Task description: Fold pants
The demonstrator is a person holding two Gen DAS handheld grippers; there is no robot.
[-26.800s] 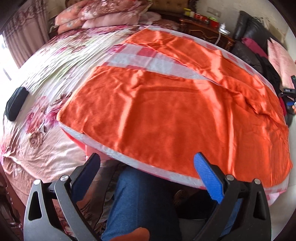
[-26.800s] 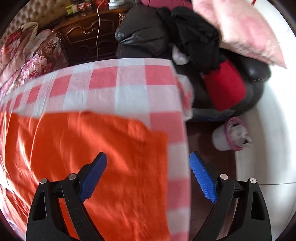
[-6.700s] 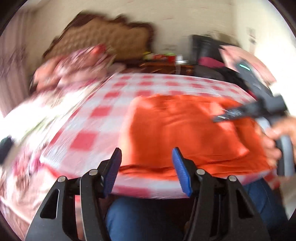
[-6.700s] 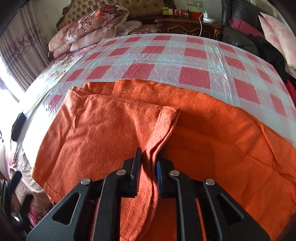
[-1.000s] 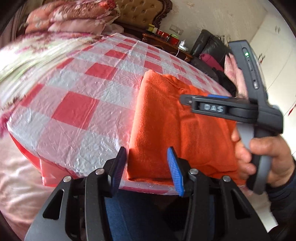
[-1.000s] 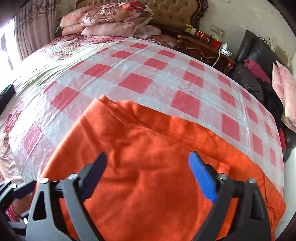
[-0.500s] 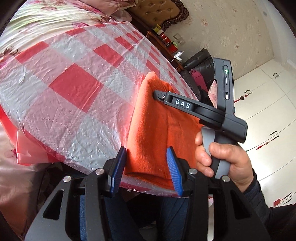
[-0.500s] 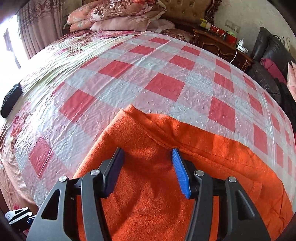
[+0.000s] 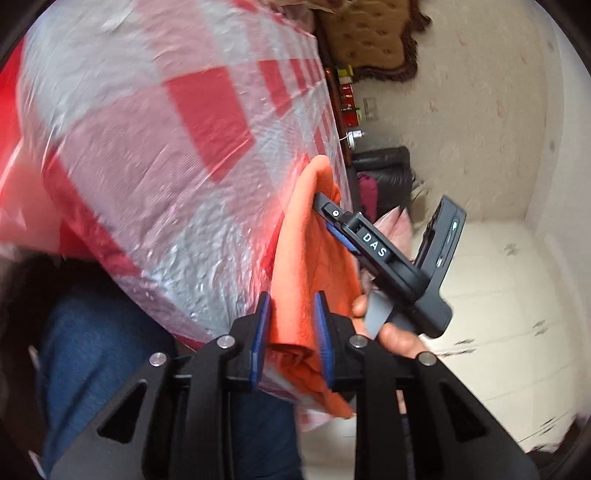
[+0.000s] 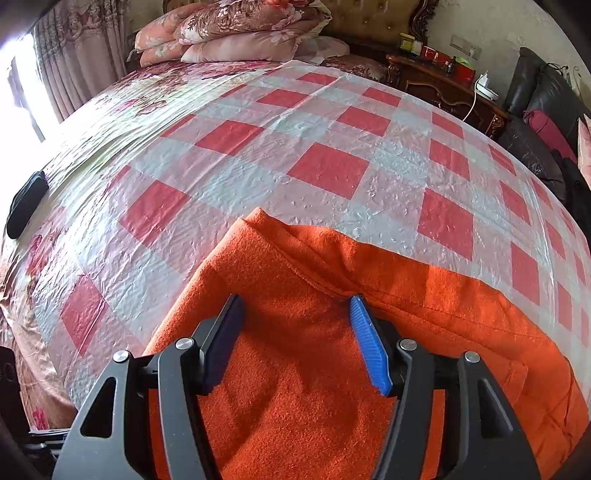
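The folded orange pants (image 10: 332, 332) lie on the red-and-white checked plastic sheet (image 10: 332, 170), at the near edge of the bed. In the left wrist view the pants' (image 9: 306, 266) near folded edge sits between the blue pads of my left gripper (image 9: 291, 332), whose jaws are closing and press on the cloth. My right gripper (image 10: 295, 332) points down onto the top layer beside a seam; its jaws are opening and stand wide, pinching nothing. The left wrist view shows that right gripper (image 9: 325, 206) from the side, held by a hand (image 9: 391, 332).
The person's blue-jeaned leg (image 9: 103, 362) is right under the bed edge. Flowered pillows (image 10: 236, 29) are stacked at the headboard, a wooden nightstand (image 10: 443, 85) and a dark sofa (image 10: 535, 110) stand at the right, and a black object (image 10: 26, 203) lies at the bed's left side.
My left gripper rolled, sank toward the bed edge and narrowed onto the pants' near edge. The right gripper's jaws narrowed, then widened a little over the top layer.
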